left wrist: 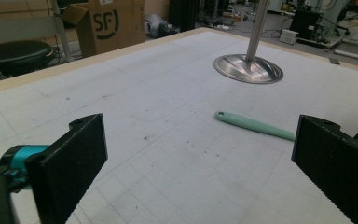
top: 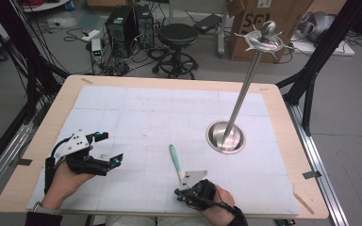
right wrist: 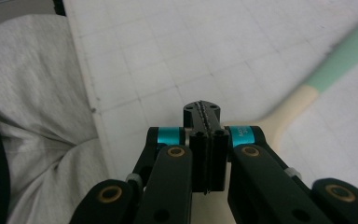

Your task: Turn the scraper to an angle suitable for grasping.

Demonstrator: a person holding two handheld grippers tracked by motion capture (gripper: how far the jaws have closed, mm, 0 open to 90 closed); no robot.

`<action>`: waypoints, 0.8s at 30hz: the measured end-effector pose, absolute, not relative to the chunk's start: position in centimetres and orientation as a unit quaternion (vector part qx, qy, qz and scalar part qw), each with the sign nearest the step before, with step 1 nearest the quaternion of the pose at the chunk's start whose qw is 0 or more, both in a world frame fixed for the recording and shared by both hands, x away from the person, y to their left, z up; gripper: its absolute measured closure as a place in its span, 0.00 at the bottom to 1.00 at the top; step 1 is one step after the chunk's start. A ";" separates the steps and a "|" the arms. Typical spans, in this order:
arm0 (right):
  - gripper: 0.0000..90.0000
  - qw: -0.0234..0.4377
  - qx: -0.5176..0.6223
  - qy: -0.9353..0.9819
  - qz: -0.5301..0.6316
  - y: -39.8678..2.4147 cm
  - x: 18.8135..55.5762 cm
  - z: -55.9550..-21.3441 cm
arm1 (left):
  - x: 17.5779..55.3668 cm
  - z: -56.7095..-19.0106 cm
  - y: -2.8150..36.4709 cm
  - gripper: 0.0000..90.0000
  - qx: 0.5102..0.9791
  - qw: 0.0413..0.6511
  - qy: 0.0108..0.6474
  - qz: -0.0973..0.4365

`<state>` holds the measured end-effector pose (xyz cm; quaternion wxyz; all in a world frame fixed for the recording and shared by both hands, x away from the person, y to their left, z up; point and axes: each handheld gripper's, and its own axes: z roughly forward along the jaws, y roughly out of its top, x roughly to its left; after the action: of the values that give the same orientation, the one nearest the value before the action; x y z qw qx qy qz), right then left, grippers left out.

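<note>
A utensil with a mint-green handle (top: 173,157) and a cream blade lies on the white gridded mat (top: 146,117), near the front middle. My right gripper (top: 178,192) sits at its blade end by the table's front edge, pointing left. In the right gripper view its jaws (right wrist: 205,109) are shut pad to pad with nothing seen between them, and the cream blade (right wrist: 298,100) passes just behind them. My left gripper (top: 111,147) rests at the front left, open and empty; between its jaws (left wrist: 200,158) I see the utensil (left wrist: 256,125) farther off.
A steel stand with a round base (top: 225,137) and a tall tilted pole (top: 247,80) rises at the mat's right. The person's grey trouser leg (right wrist: 37,116) lies past the table's front edge. Behind the table stand a black stool (top: 176,35), a cardboard box (top: 264,19) and computer towers (top: 122,23).
</note>
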<state>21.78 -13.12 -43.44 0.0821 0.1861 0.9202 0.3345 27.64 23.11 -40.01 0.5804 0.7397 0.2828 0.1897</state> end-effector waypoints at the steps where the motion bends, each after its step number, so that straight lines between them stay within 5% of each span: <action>1: 1.00 0.085 0.189 0.920 0.333 -13.4 21.8 -43.4 | 27.6 -40.0 23.1 0.04 0.739 0.581 0.282 0.189; 24: 1.00 0.171 0.257 0.899 0.309 -19.8 24.3 -43.5 | 27.5 -39.9 22.8 0.04 0.742 0.581 0.277 0.189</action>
<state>24.34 -19.80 -43.48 0.1710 0.2573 0.8993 0.3094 27.48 22.79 -39.91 0.5807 0.7420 0.2768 0.1886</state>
